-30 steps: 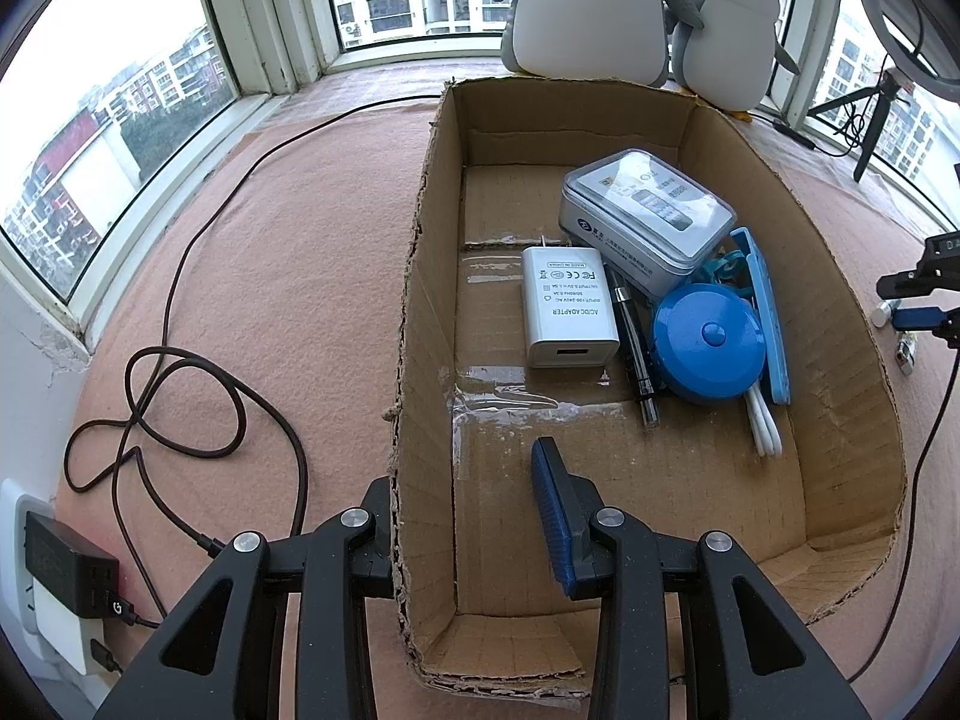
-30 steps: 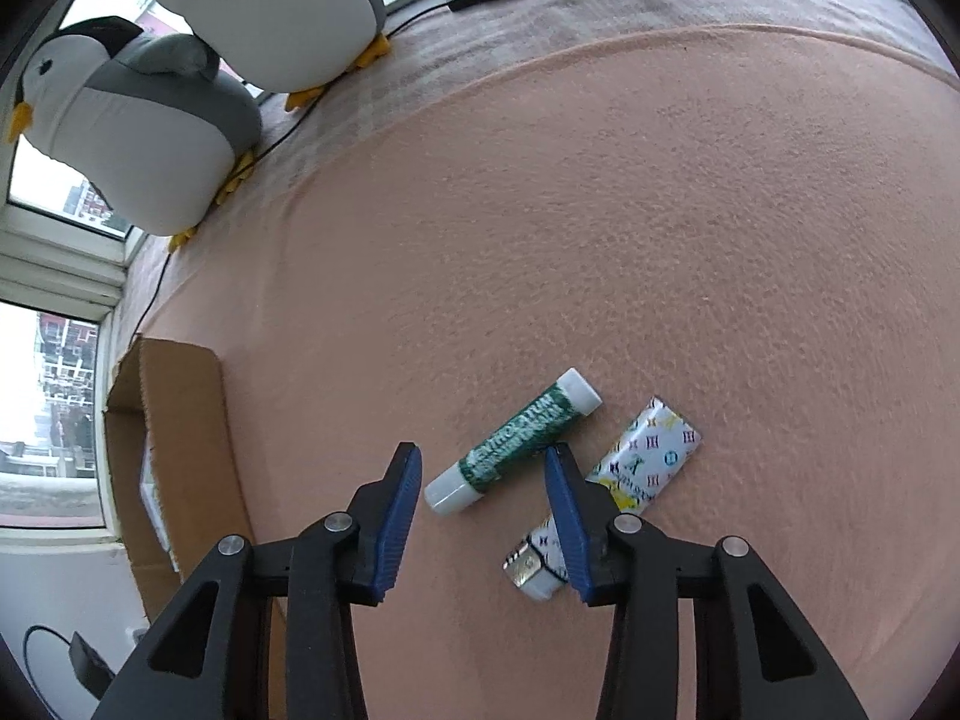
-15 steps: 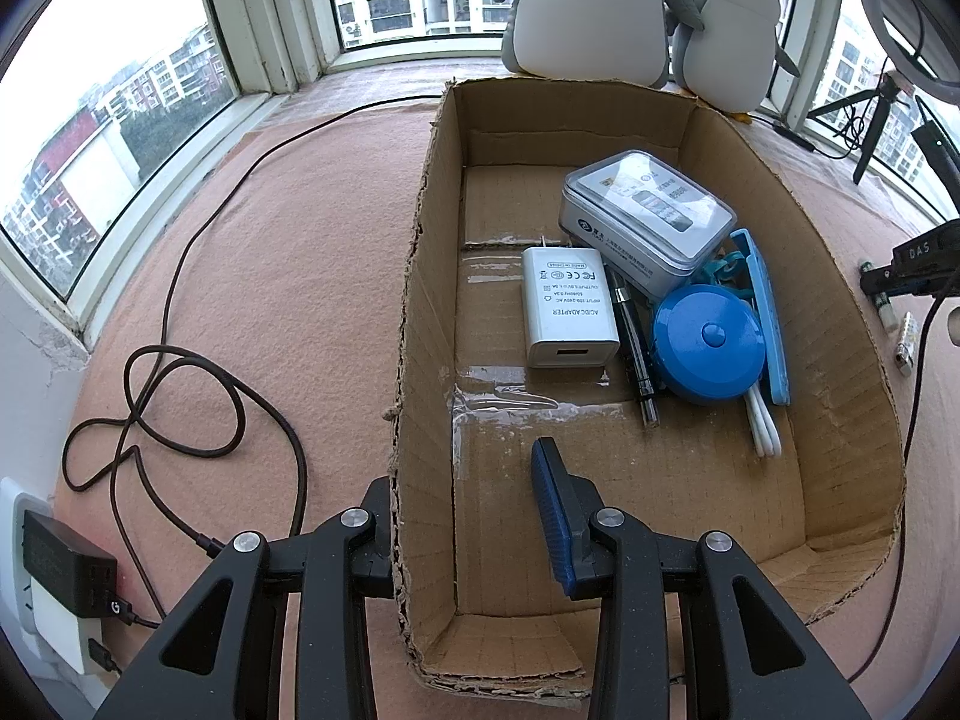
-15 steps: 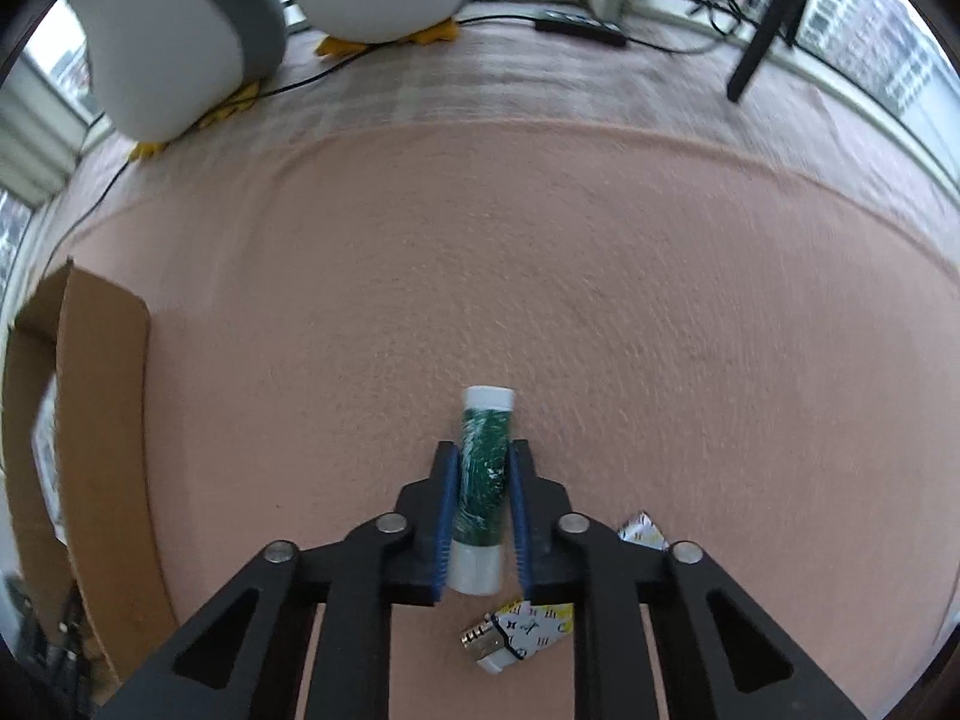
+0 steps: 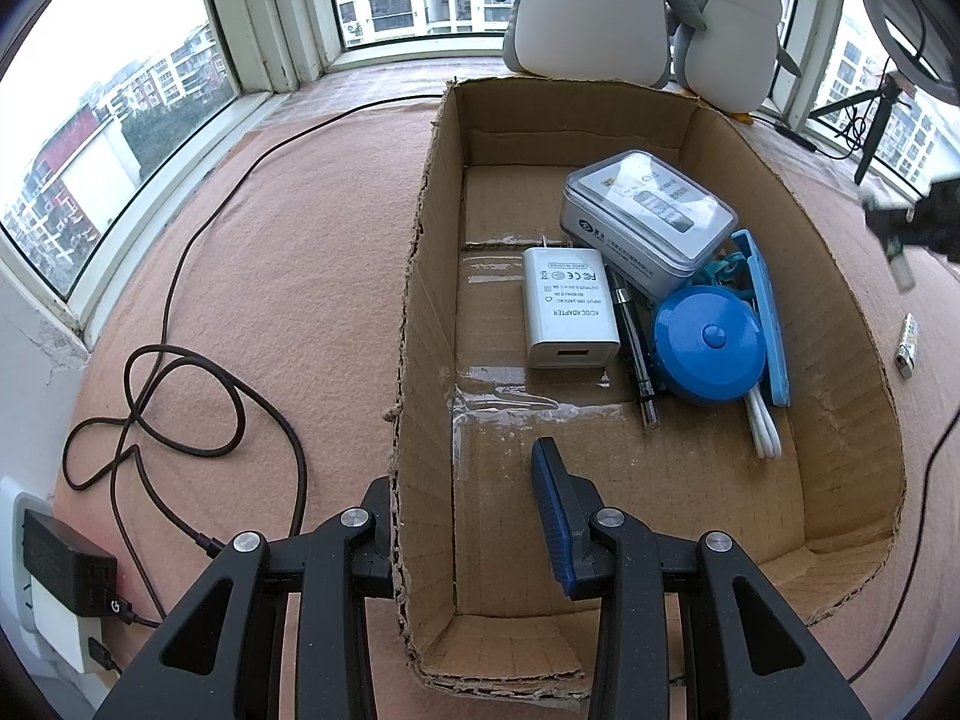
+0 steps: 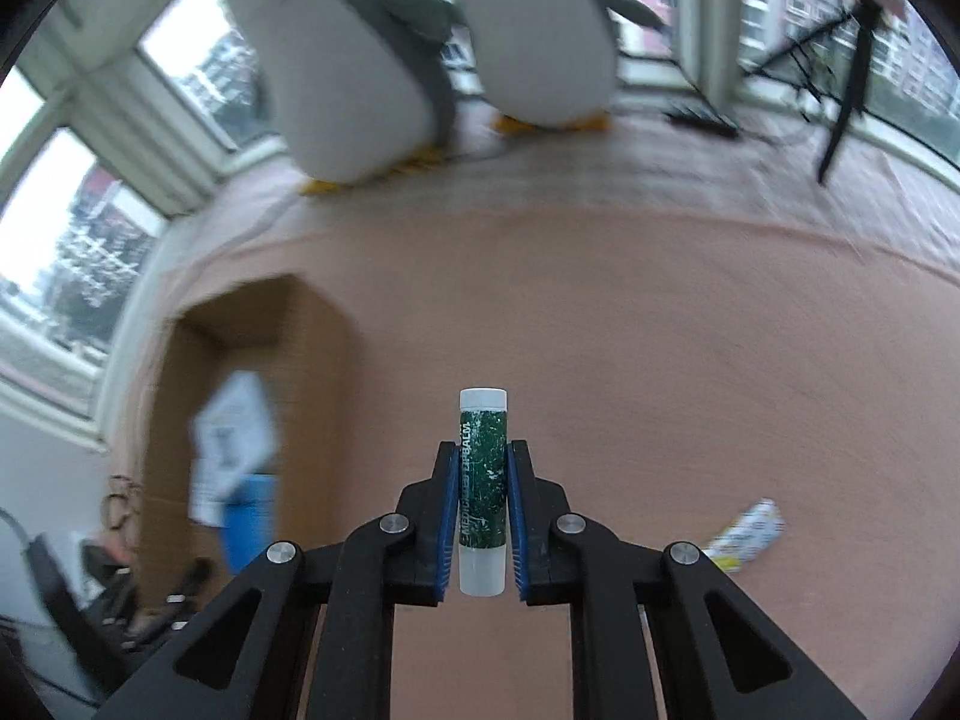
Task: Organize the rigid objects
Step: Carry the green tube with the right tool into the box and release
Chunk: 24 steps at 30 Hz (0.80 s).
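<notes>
The green lip balm tube [image 6: 482,480] is being clamped between the closed fingers of the right gripper [image 6: 482,516], lifted above the pink carpet [image 6: 660,330], w/ the cardboard box [image 6: 312,324] to its left. The left gripper [image 5: 468,516] is being held open, straddling the box's left wall.

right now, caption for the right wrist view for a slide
Right hand-held gripper clamps a green lip balm tube above the pink blanket.
</notes>
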Tool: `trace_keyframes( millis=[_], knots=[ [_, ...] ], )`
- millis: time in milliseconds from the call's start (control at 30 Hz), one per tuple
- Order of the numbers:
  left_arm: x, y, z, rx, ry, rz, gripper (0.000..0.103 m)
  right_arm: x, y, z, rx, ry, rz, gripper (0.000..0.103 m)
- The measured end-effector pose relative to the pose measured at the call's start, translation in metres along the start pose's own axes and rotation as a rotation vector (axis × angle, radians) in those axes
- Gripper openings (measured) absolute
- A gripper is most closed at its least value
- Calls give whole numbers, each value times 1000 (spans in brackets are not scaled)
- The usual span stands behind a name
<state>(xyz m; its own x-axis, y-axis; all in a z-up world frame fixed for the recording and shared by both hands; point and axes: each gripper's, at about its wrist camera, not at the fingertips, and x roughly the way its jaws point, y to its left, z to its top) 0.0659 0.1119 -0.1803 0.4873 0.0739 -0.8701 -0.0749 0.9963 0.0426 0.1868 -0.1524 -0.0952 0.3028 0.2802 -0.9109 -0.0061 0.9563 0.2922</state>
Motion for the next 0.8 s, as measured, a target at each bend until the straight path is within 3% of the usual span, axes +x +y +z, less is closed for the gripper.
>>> trace_keyframes(
  millis=[133,267,733,800],
  knots=[
    [0,0,0,0,0,1,37,-11,41,1,-74,-31,106,14],
    [0,0,0,0,0,0,37,-13,76,-3,-155,-35,149,14],
    [0,-1,0,0,0,1,37,12,137,-28,-340,22,139,14],
    [0,-1,0,0,0,2,37,12,139,-29,-350,15,134,23]
  ],
)
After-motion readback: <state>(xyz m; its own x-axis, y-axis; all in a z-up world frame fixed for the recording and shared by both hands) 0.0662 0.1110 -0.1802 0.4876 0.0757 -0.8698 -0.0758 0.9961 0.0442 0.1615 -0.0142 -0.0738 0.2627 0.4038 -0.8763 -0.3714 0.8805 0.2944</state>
